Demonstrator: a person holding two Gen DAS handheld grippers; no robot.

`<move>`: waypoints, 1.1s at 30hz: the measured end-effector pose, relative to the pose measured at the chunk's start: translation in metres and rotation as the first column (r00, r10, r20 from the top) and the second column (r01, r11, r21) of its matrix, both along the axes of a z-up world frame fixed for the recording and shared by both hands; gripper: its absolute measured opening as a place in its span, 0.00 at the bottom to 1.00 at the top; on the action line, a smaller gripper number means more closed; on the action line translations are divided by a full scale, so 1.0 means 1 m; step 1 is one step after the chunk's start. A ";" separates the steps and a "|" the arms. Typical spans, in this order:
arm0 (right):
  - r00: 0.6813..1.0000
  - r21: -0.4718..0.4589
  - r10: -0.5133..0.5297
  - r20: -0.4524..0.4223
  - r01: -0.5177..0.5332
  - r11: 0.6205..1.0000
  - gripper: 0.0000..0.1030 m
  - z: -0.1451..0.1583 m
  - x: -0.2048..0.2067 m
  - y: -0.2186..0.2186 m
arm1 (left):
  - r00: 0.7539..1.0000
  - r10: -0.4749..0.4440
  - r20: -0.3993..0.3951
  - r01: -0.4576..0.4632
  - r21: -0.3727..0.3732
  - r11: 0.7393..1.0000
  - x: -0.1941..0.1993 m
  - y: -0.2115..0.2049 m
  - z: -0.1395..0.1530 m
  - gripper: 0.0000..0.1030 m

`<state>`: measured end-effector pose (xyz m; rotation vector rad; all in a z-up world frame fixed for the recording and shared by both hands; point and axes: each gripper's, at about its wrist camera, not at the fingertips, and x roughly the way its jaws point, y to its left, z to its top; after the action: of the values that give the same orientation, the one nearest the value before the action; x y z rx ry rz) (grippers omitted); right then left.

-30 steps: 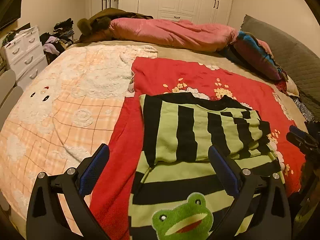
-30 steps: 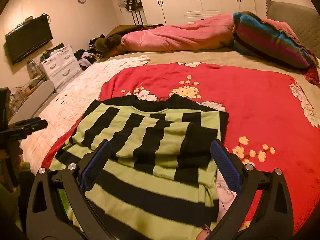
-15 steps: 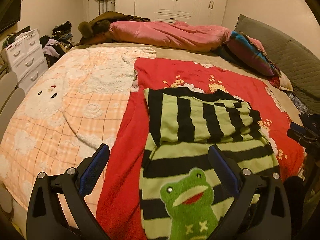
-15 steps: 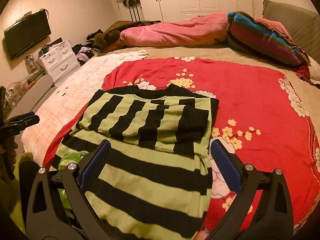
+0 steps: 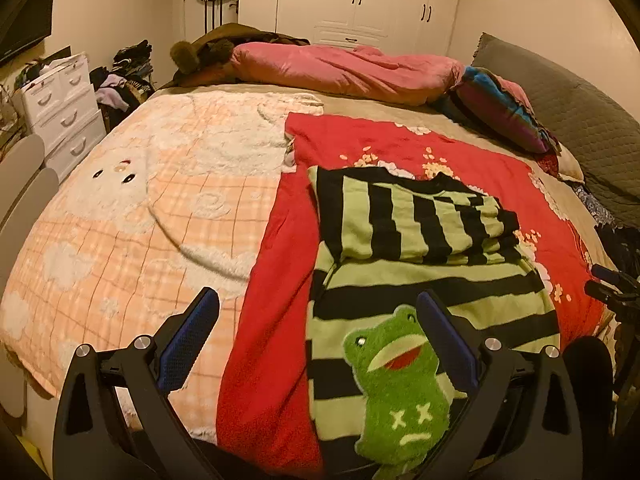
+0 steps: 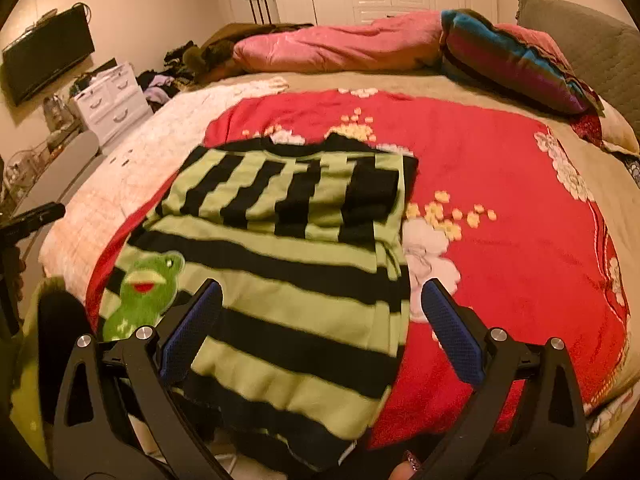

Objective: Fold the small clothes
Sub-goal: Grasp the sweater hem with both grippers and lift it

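A green-and-black striped sweater (image 5: pixel 424 276) with a plush frog patch (image 5: pixel 396 380) lies flat on a red blanket (image 5: pixel 272 320) at the near edge of the bed. Its sleeves are folded across the upper part. My left gripper (image 5: pixel 316 328) is open and empty, hovering above the sweater's lower left side. In the right wrist view the sweater (image 6: pixel 288 280) and the frog patch (image 6: pixel 144 288) show too. My right gripper (image 6: pixel 320 320) is open and empty above the sweater's lower right part.
A peach and white fleece blanket (image 5: pixel 132 216) covers the bed's left half. A pink duvet (image 5: pixel 344 68) and a striped pillow (image 5: pixel 500 108) lie at the far side. White drawers (image 5: pixel 60 108) stand left of the bed. The right gripper's tip (image 5: pixel 608 284) shows at the right edge.
Both grippers have pulled back toward the near edge of the bed and risen, so more of the sweater and the whole frog patch now show. Both stay open.
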<state>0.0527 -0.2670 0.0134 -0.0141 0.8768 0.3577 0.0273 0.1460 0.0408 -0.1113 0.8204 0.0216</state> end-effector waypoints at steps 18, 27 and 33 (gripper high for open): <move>0.982 -0.086 -0.022 -0.189 0.006 0.996 0.91 -0.054 -0.028 0.001 | 0.978 -0.061 -0.198 0.064 0.010 0.998 -0.032 -0.017 -0.061 0.96; 0.951 -0.161 -0.042 -0.307 -0.009 0.987 0.91 -0.082 -0.020 0.007 | 0.932 -0.101 -0.349 0.090 -0.048 0.995 -0.028 -0.025 -0.101 0.96; 0.922 -0.146 -0.044 -0.385 -0.014 0.989 0.91 -0.095 -0.016 0.005 | 0.885 -0.103 -0.453 0.071 -0.088 0.994 -0.023 -0.022 -0.131 0.96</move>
<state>0.0363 -0.2617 -0.0817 -0.0749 1.2960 0.2846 0.0046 0.1236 -0.0902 -0.1366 1.3005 -0.0688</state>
